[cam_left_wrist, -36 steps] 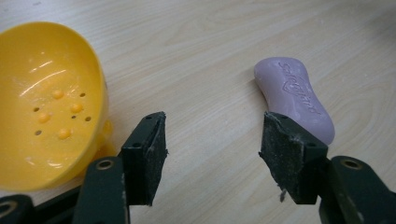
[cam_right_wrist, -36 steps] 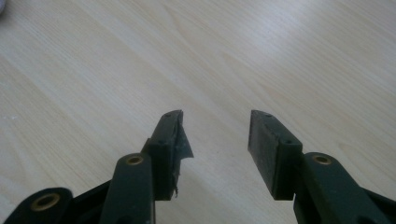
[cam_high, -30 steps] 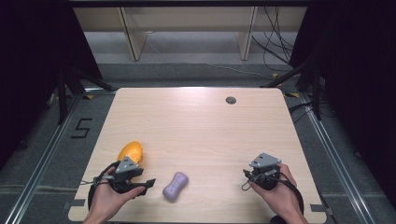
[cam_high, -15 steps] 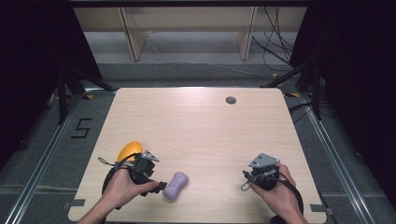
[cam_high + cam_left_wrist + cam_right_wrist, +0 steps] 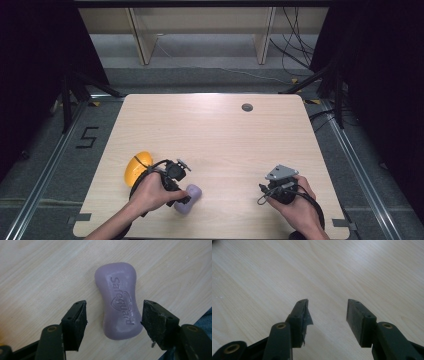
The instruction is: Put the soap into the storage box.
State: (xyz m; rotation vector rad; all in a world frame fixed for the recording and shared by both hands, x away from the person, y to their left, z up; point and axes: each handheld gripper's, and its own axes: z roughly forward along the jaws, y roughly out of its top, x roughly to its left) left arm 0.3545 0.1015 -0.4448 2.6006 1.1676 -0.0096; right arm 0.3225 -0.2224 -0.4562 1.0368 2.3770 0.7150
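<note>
Yellow object (image 5: 136,168) beside soap (image 5: 189,199)

Soap bar (image 5: 188,198) lies on table (image 5: 220,135) — bowl (image 5: 136,167) at its left.

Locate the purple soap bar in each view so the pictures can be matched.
High view: the purple soap bar lies near the table's front edge, left of centre, at the left hand-held gripper.
Left gripper view: it lies centre frame between the open jaws, lettering up.
Right gripper view: not in it; bare wood ahead of the right hand-held gripper.
Shared landmark: the light wood table.
</note>
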